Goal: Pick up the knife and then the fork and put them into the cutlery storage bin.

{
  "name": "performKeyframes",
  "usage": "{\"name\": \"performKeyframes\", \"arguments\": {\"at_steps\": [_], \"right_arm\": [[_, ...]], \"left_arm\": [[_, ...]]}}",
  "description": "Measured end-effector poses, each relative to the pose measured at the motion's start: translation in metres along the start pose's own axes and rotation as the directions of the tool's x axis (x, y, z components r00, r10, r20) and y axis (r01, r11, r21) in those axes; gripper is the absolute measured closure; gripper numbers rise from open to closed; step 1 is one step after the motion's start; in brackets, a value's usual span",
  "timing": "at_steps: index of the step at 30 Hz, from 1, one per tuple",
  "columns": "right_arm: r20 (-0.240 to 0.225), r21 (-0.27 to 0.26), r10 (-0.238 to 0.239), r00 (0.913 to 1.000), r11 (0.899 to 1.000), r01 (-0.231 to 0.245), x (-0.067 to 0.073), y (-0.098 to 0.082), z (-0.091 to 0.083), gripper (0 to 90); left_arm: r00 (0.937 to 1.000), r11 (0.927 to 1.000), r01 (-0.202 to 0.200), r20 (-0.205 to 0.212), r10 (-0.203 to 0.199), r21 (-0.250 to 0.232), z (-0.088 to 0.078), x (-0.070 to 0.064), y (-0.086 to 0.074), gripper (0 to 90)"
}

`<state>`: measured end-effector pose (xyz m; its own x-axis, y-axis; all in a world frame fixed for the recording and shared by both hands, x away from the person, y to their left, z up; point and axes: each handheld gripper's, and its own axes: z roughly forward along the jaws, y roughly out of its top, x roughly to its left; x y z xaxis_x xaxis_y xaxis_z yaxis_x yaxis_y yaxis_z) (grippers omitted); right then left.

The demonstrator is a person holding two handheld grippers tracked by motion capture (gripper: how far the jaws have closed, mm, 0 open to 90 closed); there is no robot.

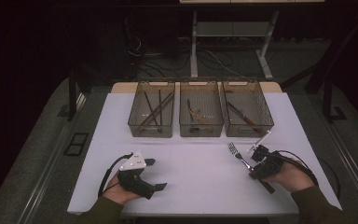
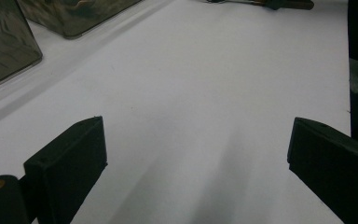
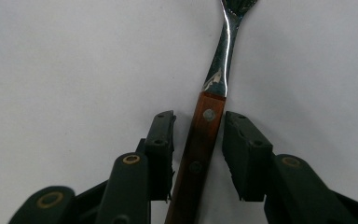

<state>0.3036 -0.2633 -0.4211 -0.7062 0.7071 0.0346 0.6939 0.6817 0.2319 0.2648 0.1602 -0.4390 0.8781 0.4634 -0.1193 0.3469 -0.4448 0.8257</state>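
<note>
On the white counter (image 1: 191,172), near its right edge, lies our fork (image 3: 208,121). Our right claw (image 3: 198,133) straddles its wooden handle, pads not yet pressing. Stiff, light, slick steel: we judge the handle best. Left claw (image 2: 196,154) gapes, holding nothing.

Both forearms are wearing olive-green sleeves (image 1: 313,204) reaching down to the wrists. The left gripper (image 1: 154,173) is showing a black, blocky body carrying a pale grey three-cornered plate (image 1: 134,163) dotted with small dark marks, and a thin black cable (image 1: 106,176) is looping off its rear. The right gripper (image 3: 198,151) is also wearing black throughout, its flat rectangular jaws sitting on rounded link arms with brass-coloured pins (image 3: 131,159), while a black cable (image 1: 303,164) is curving away behind it.
</note>
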Motion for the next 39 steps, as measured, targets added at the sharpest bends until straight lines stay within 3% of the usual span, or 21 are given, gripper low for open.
{"name": "performKeyframes", "arguments": {"at_steps": [3, 13, 19, 25, 32, 39], "right_arm": [[0.023, 0.02, -0.013, 0.9997, 1.0, 0.012, 0.002, 0.003, 0.0, 64.9], [0.023, 0.042, -0.025, 0.9994, 0.999, 0.024, 0.004, 0.006, 0.0, 77.0], [0.02, 0.041, -0.034, 0.9992, 0.999, 0.033, 0.004, 0.006, 0.0, 77.2], [-0.013, 0.008, -0.041, 0.9991, 0.999, 0.041, -0.001, 0.001, -0.001, 77.2], [0.008, -0.048, -0.033, 0.9994, 0.998, 0.034, -0.008, -0.002, -0.006, 77.2], [-0.002, -0.126, -0.024, 0.9997, 0.992, 0.023, -0.015, -0.005, -0.012, 77.1]], "left_arm": [[1.0, 1.0, 0.0, 0.002, 0.0, 0.001, 0.0, -0.001, 0.0, 3.9], [1.0, 1.0, -0.001, 0.001, 0.001, 0.004, 0.0, 0.0, 0.0, 3.9], [1.0, 1.0, -0.001, -0.001, 0.001, 0.003, 0.0, 0.0, 0.0, 4.0], [1.0, 1.0, -0.001, -0.001, 0.001, -0.002, -0.001, 0.0, 0.0, 4.0], [1.0, 1.0, -0.003, -0.001, 0.003, 0.0, -0.001, 0.0, 0.0, 4.0], [1.0, 1.0, -0.002, 0.0, 0.002, -0.001, -0.001, 0.0, 0.0, 4.0]]}}
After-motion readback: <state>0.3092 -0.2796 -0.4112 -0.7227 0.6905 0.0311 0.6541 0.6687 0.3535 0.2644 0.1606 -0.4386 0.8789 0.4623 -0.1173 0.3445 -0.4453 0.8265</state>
